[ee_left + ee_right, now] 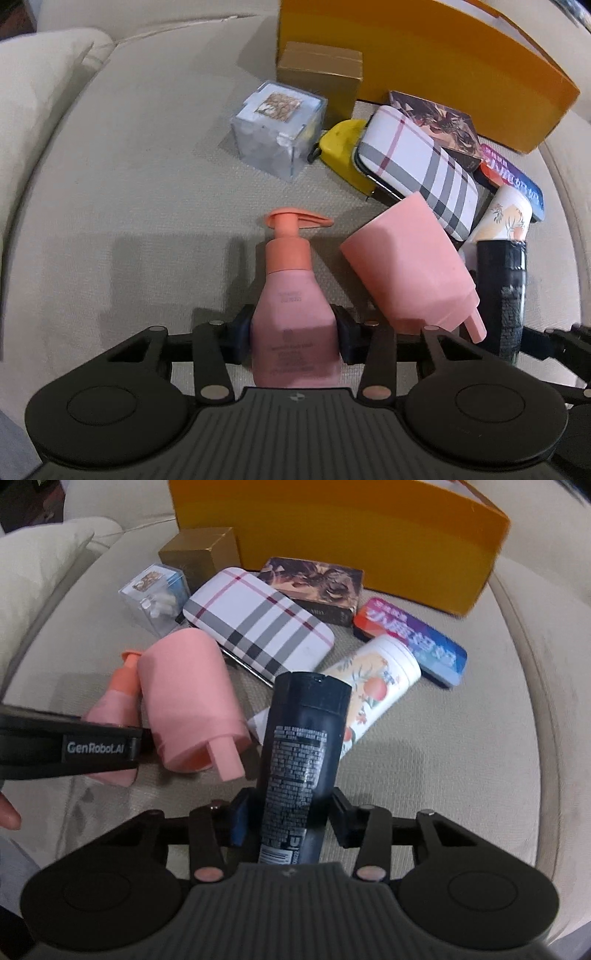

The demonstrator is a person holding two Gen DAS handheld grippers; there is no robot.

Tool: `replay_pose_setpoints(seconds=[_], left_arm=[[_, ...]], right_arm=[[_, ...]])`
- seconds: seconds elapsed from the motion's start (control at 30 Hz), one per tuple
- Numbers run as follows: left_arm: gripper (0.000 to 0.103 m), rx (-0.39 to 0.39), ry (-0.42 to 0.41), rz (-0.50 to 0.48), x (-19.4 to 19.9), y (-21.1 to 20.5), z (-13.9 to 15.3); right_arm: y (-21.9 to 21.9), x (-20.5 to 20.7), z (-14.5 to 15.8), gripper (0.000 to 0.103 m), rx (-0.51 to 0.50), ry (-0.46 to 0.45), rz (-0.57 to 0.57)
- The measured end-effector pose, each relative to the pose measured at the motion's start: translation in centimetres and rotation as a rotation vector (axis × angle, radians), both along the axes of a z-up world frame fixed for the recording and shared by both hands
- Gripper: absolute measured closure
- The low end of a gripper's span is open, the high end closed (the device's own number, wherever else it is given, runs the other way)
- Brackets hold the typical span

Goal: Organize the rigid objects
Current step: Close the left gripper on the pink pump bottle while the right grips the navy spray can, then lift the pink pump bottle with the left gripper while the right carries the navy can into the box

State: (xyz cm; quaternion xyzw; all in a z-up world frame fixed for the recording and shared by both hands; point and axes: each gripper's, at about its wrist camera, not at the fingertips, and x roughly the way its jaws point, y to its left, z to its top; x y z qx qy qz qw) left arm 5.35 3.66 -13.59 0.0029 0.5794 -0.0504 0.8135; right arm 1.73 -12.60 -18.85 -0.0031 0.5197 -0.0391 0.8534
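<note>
My left gripper point(294, 334) is shut on a pink pump bottle point(291, 295) that stands upright on the beige cushion point(129, 206). A pink cup-shaped piece point(406, 266) lies tilted just right of it. My right gripper point(287, 814) is around a black bottle point(301, 753), with its pads at the bottle's sides. The black bottle also shows in the left wrist view point(504, 295). The left gripper's finger point(70, 747) shows at the left edge of the right wrist view, in front of the pink pump bottle point(114, 705) and beside the pink piece point(192, 701).
A pile lies behind: a plaid case point(258, 620), a floral white tube point(373, 686), a colourful tin point(410, 638), a dark patterned box point(314, 587), a clear cube point(155, 594), a gold box point(199, 552), a yellow tape measure point(341, 147). A large orange box point(351, 528) stands at the back.
</note>
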Motion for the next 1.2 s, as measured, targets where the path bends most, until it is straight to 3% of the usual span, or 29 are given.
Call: replay_pose_setpoints(seconds=[0.37, 0.8, 1.0, 1.2], left_arm=[[0.053, -0.023, -0.036, 0.011, -1.4, 1.6, 2.9], [0.053, -0.062, -0.208, -0.021, -2.4, -0.2, 8.4], [0.053, -0.077, -0.299, -0.062, -1.3, -2.3, 12.8], [0.053, -0.071, -0.375, -0.062, 5.4, -4.6, 17.8]], right_arm=[[-1.9, -2.7, 2.8, 0.059, 0.135, -0.063, -0.062], [-3.4, -4.4, 6.8, 0.060, 0.198, -0.191, -0.081], [-4.8, -3.8, 12.2, 0.060, 0.215, -0.312, -0.078], [-6.6, 2.2, 19.5, 0.060, 0.162, -0.414, -0.046]])
